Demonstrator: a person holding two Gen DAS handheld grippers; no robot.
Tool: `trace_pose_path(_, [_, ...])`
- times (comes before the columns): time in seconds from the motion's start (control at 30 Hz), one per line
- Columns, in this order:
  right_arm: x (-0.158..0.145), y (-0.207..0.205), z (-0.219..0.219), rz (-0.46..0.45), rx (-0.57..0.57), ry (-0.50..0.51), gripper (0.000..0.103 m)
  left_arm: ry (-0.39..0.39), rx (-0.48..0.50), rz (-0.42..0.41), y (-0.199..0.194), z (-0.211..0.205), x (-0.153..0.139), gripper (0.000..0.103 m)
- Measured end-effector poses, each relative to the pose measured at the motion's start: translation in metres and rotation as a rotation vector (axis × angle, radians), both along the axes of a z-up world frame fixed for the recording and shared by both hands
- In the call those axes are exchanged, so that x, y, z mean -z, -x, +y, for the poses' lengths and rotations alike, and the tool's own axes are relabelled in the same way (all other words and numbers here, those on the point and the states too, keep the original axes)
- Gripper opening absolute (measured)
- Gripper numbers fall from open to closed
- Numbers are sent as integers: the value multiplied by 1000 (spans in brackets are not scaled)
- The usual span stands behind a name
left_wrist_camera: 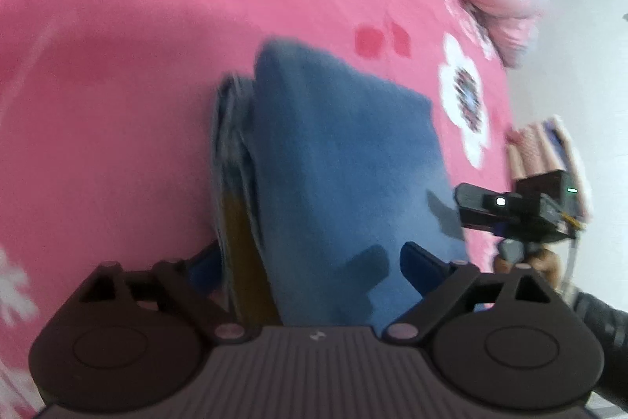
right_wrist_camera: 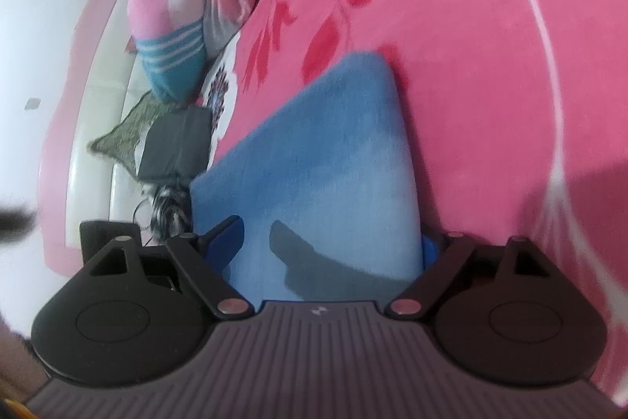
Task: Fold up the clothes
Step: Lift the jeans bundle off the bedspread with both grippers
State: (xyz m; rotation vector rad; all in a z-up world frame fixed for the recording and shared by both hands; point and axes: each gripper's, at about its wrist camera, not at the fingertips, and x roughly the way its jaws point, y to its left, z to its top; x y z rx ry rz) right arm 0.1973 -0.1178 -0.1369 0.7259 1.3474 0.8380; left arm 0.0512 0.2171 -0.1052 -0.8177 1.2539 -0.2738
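Jeans (left_wrist_camera: pixel 337 160), folded into a long blue bundle, lie on the pink floral bed (left_wrist_camera: pixel 117 85), long axis running away from both hand-held grippers. Left hand-held gripper (left_wrist_camera: pixel 310 268) and right hand-held gripper (right_wrist_camera: pixel 333 238) each straddle the near end, jaws spread, grasping nothing.

no words, numbers or labels can be read in either view. the only sign is a small pale emblem, two slanted marks side by side, on the ribbed grey housing of the left gripper (left_wrist_camera: pixel 316 335), near the bottom middle of its own view, and the same emblem on the housing of the right gripper (right_wrist_camera: pixel 316 311). it is too small and soft to tell as a brand.
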Motion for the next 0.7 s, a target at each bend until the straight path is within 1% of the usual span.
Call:
trace_pose_path(0.1, [1, 7, -5, 42, -17, -25, 84, -5, 17, -10, -8, -4, 5, 91])
trace_pose_path(0.23, [8, -7, 4, 51, 1, -33, 84, 58, -56, 9, -27, -3, 17, 92])
trace_pose_path(0.3, [11, -12, 10, 47, 9, -48, 84, 70, -62, -6, -24, -4, 18, 91])
trace_pose_path(0.37, [10, -11, 11, 35, 3, -57, 84, 81, -52, -13, -16, -5, 18, 86])
trace_pose_path(0.43, [10, 1, 3, 75, -21, -75, 78, 85, -51, -11, -14, -5, 18, 84])
trace_pose_path(0.5, [10, 11, -3, 107, -32, -82, 69, 87, -57, -4, -15, -5, 19, 83])
trace_pose_path(0.57, [11, 15, -5, 114, -23, -73, 67, 80, -66, -1, -18, -6, 21, 83])
trace_pose_path(0.63, [16, 8, 3, 113, -23, -74, 67, 65, -76, -7, -18, -9, 20, 85])
trace_pose_path(0.7, [19, 0, 14, 98, -23, -96, 66, 48, -89, -15, -15, -11, 18, 86])
